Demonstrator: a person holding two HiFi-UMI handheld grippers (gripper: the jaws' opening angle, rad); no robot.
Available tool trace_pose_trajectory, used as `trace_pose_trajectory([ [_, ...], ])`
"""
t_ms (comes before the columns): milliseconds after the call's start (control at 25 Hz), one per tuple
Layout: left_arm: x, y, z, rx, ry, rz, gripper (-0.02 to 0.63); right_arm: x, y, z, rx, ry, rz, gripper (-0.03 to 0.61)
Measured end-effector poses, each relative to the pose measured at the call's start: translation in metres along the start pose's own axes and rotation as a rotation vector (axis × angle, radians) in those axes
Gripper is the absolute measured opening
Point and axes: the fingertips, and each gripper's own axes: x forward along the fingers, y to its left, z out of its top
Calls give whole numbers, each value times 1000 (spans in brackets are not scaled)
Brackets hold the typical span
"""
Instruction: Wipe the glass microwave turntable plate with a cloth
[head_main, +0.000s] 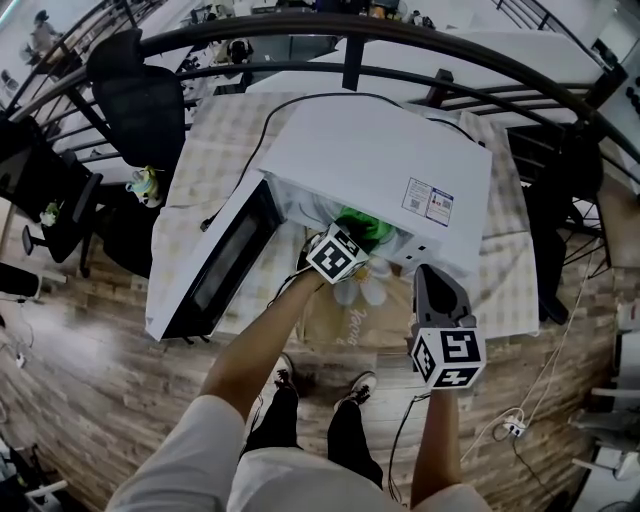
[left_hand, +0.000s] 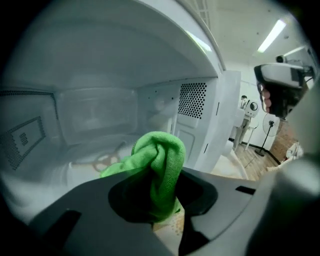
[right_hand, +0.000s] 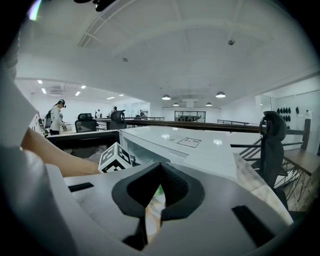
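The white microwave (head_main: 370, 160) stands on the table with its door (head_main: 215, 265) swung open to the left. My left gripper (head_main: 350, 240) reaches into the cavity, shut on a bunched green cloth (head_main: 366, 228). In the left gripper view the cloth (left_hand: 160, 162) stands up between the jaws, just above the cavity floor. There the glass turntable plate (left_hand: 65, 172) shows only faintly, with its roller ring (left_hand: 107, 160) visible through it. My right gripper (head_main: 430, 275) hangs outside, in front of the microwave's right side, its jaws shut on nothing. The head view hides the plate.
A checked cloth covers the table (head_main: 215, 150). A black power cord (head_main: 262, 140) runs over the microwave's back left. Black railings (head_main: 400, 75) curve behind the table, an office chair (head_main: 135, 95) stands at the far left, and the person's legs (head_main: 300, 420) are on the wooden floor.
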Motion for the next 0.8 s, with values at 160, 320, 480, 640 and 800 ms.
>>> trace_pose_trajectory([
  [160,-11,13,16,23,-86,46,130,4,-1,2,0,-3,-8,14],
  [320,-35,70,22,86,-102,310,130,12,0,1,6,-3,-3,14],
  [480,-41,129,11,100,-36,498,130,19,5,-2,-12,3,3,14],
  [640,-25,156,-5,30,43,502,130,21,2,-7,-14,12,-14,14],
  [800,-17,152,-8,-28,61,465,130,20,0,-12,-6,27,-23,14],
])
